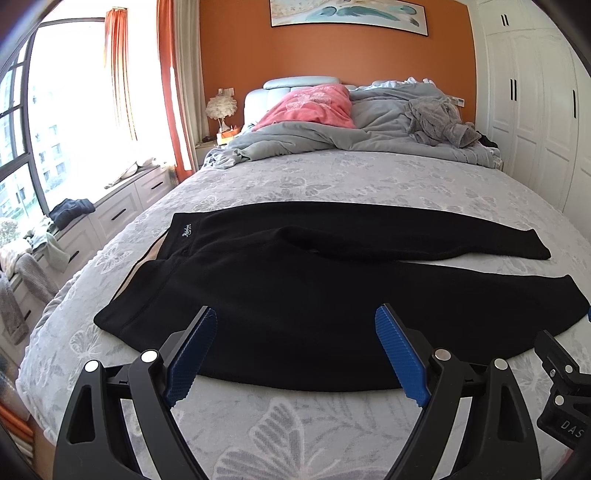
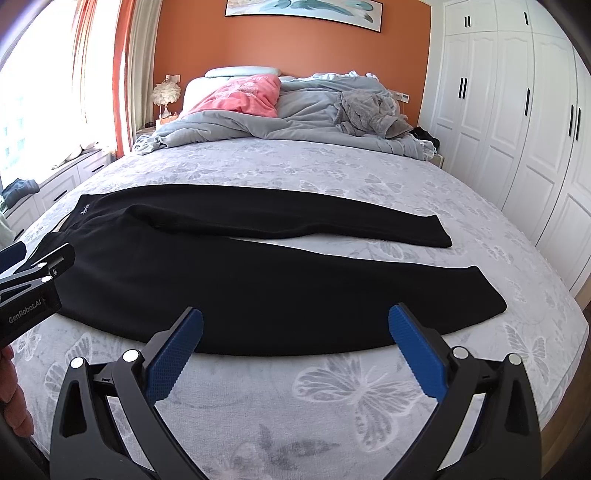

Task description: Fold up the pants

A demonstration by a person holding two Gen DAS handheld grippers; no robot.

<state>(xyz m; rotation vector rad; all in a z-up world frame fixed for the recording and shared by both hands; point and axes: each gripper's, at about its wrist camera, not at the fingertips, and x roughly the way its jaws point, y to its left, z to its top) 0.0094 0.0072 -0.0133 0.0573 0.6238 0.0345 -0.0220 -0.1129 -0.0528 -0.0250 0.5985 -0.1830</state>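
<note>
Black pants [image 1: 295,288] lie flat and unfolded across the bed, waistband left, both legs spread slightly apart rightward.

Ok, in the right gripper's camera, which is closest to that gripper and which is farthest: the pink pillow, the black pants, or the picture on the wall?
From the right gripper:
1. black pants, spread flat on the bed just beyond the open fingers.
2. pink pillow, at the head of the bed, left of middle.
3. picture, high on the orange wall behind the bed.

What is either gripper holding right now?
Nothing. The left gripper and right gripper are both open, above the near edge of the black pants.
</note>
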